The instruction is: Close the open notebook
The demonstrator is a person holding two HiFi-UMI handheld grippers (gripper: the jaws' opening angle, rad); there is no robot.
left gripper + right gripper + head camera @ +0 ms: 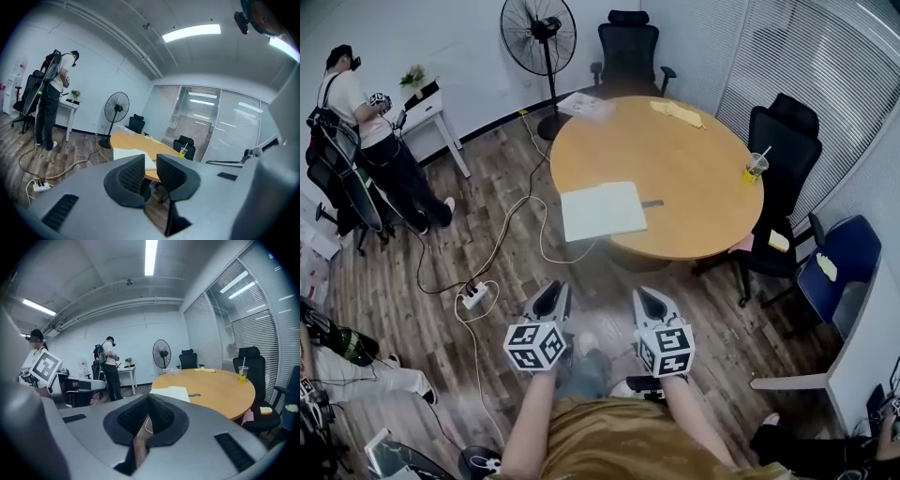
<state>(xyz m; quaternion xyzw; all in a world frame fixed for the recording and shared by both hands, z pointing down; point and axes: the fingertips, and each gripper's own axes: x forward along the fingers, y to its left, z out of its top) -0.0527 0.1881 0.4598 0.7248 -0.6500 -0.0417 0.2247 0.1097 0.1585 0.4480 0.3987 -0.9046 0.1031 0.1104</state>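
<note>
Nearest, low in the head view, the two tongs are held side by side over the wooden floor (403, 281), both angled toward the table. The left gripper (551, 300) has its jaws standing apart with a clear gap and nothing between them. The right gripper (651, 302) has its jaw tips pressed together, and it is empty too.

Ahead of both, well apart from them and not touched, the notebook (602, 210) lies open and flat, pages up, on the round wooden table (703, 202). It sits at the table's near rim, between the lines of the two grippers and slightly nearer the left one's side. Its long axis runs across the head view, left to right, with the right end tipped a little farther away. Its near-left corner seems to reach just over the rim.

In the left gripper view the notebook (126, 153) shows just beyond the gap of the jaws. In the right gripper view the notebook (174, 393) lies just above and to the right of the closed tips.

Just beside its right edge lies a small dark item (652, 202). Farther right, near the far rim, stands a cup with a straw (756, 167).
</note>
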